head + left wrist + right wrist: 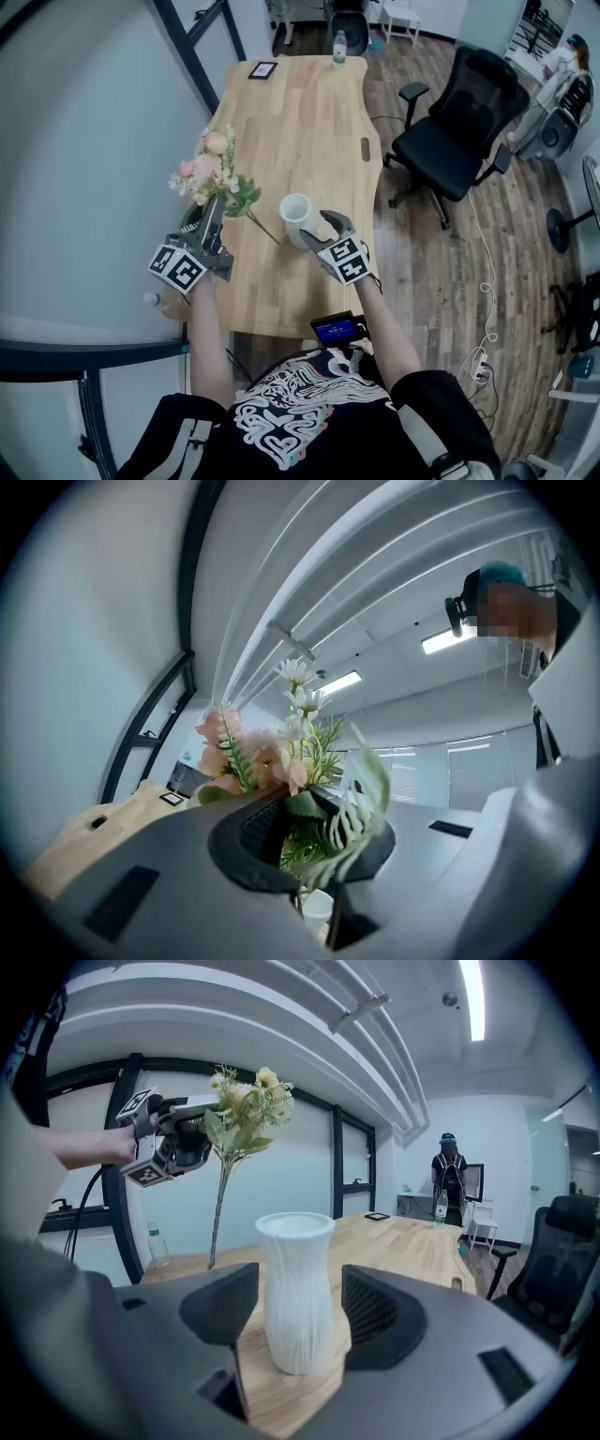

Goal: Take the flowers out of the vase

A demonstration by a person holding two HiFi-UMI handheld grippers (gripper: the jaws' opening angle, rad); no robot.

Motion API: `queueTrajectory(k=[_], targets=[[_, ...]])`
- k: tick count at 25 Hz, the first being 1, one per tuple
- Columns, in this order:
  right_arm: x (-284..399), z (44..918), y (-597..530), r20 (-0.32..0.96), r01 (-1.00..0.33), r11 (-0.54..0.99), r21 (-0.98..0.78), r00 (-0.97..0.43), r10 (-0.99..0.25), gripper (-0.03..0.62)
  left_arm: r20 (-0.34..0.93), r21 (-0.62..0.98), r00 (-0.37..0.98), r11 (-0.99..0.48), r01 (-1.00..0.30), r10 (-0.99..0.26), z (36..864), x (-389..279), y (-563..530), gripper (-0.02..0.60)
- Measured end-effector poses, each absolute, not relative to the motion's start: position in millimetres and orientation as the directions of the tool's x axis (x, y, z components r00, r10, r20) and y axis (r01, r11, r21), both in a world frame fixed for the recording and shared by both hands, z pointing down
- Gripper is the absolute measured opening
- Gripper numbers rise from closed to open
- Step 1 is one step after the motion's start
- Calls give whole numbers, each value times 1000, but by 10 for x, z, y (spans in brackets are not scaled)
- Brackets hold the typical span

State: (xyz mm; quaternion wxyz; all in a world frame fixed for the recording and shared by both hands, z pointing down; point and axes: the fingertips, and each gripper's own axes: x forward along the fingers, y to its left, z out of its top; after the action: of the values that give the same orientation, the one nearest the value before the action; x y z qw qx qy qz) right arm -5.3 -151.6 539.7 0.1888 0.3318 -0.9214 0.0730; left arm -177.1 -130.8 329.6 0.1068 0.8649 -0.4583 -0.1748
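My left gripper (214,212) clamps the flowers (210,174), held clear of the empty vase (295,215) that stands between my right gripper's (317,231) parted jaws, so only laying them down seems left.

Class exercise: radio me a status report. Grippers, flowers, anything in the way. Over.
Left gripper shut on flowers, stem out of vase. Right gripper open, jaws astride vase, not touching. No obstruction seen.
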Motion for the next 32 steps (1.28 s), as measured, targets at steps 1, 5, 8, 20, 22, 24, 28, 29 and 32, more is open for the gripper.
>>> queueTrajectory(k=[1,5,8,20,22,24,28,29,32], targets=[[-39,5396,-1513,393,-642,767,-13,-708,-586,282,-192,345,522,-555,-757,-831,3349,-1756,-1312,57],[16,5395,-1502,379,-647,762,-42,-716,-587,282,-135,348,534,-544,-763,-835,3567,-1692,-1331,57],[56,5396,-1506,364,-645,762,-60,-725,-585,282,-113,362,538,-539,-761,-836,3694,-1639,-1357,57],[198,5488,-1503,343,-664,745,-67,-716,-608,44,67,350,529,-477,-807,-846,4355,-1537,-1404,57],[215,5487,-1509,334,-667,742,-64,-715,-614,9,99,348,528,-468,-813,-843,4490,-1512,-1402,57],[218,5500,-1515,336,-667,743,-53,-713,-616,8,129,359,520,-449,-818,-844,4638,-1508,-1402,57],[200,5586,-1505,357,-658,751,-51,-715,-602,8,168,410,494,-395,-822,-853,4930,-1557,-1392,57],[195,5605,-1502,361,-657,752,-56,-716,-598,8,176,419,491,-386,-822,-853,4988,-1566,-1395,57],[171,5655,-1497,373,-652,756,-63,-718,-588,8,207,435,487,-366,-823,-849,5149,-1586,-1417,57]])
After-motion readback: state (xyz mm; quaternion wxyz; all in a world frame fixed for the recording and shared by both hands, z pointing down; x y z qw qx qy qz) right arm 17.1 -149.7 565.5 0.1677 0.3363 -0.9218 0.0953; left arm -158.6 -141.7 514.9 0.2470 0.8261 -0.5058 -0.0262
